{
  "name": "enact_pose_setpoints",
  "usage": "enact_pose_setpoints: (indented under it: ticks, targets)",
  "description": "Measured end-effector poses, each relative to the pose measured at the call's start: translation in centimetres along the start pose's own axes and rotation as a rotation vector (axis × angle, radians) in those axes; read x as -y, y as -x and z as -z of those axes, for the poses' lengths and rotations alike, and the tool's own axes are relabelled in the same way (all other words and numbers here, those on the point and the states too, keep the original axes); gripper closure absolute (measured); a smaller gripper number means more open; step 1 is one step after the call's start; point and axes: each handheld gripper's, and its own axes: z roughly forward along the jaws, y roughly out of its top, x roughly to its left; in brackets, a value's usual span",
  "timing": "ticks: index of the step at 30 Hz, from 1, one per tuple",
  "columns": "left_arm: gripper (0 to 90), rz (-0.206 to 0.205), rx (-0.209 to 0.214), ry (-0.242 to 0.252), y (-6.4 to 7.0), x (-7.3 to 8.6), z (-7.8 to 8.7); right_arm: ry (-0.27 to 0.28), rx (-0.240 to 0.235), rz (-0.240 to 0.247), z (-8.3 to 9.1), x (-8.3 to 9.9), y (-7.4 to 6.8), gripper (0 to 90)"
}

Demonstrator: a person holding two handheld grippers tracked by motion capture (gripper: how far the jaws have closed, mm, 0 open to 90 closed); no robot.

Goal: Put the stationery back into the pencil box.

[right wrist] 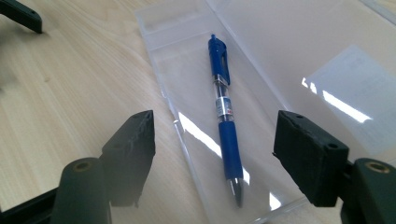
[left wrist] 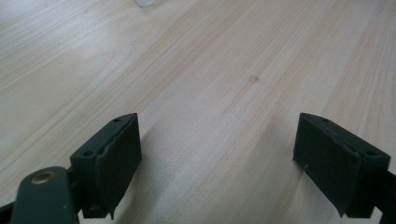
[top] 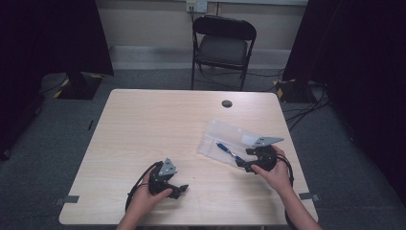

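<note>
Blue pen (top: 228,151) lies on a clear plastic bag (top: 229,136) at the table's (top: 143,120) right, just ahead of my right gripper (top: 241,166); my left gripper (top: 182,189) rests well apart. Left gripper view: 2 jaws spread over bare wood. Right gripper view: jaws spread, pen lying between them, untouched.

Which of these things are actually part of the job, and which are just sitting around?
Part of the job:
blue pen
clear plastic bag
right hand-held gripper
left hand-held gripper

Just lying about:
folding chair
cables on the floor
</note>
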Motion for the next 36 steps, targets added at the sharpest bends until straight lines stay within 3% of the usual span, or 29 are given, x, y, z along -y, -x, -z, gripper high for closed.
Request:
enact_pose_setpoints:
  ticks: [20, 36]
  targets:
    - [14.7, 0.000, 0.000, 0.000, 0.0, 0.0, 0.0, 0.011, -0.039, 0.004, 2.1, 1.7, -0.6, 25.5]
    - [14.7, 0.000, 0.000, 0.000, 0.0, 0.0, 0.0, 0.005, -0.034, -0.001, 4.1, 4.1, -0.7, 24.4]
